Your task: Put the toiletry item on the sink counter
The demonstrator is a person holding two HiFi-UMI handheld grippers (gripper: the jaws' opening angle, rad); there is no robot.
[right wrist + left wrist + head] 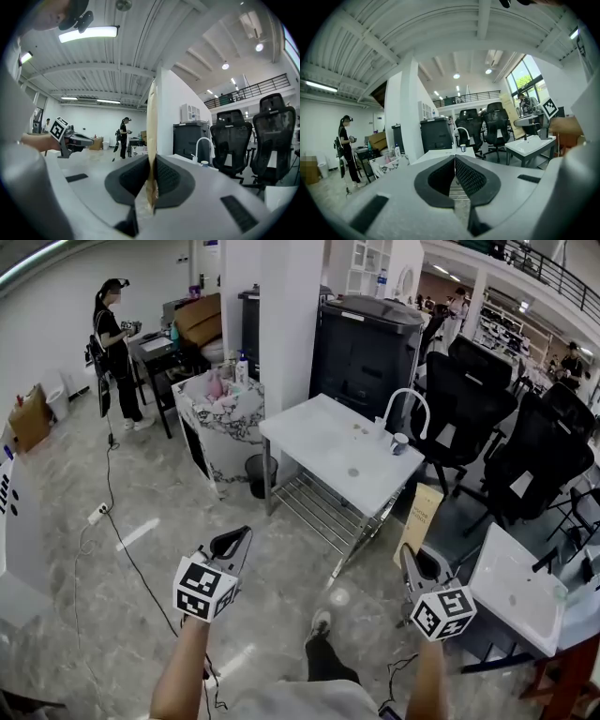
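Observation:
A flat tan paper packet [424, 514], the toiletry item, stands on edge in my right gripper [412, 557], which is shut on its lower end. In the right gripper view the packet [151, 117] shows edge-on, rising between the pads [165, 176]. My left gripper [240, 538] hangs over the floor at the left. Its jaws are shut with nothing between them [454, 161]. Ahead stands the white sink counter [319, 442] with a curved white faucet [410, 401] and a small cup [400, 442] at its far right corner. Both grippers are well short of it.
A marble-patterned stand [225, 423] with bottles is left of the counter, with a dark bin [257, 474] beside it. Black office chairs [469, 399] and a black cabinet [361, 348] stand behind. A second white basin [520, 592] is at my right. A person [112, 343] stands far left, and a cable [131, 559] crosses the floor.

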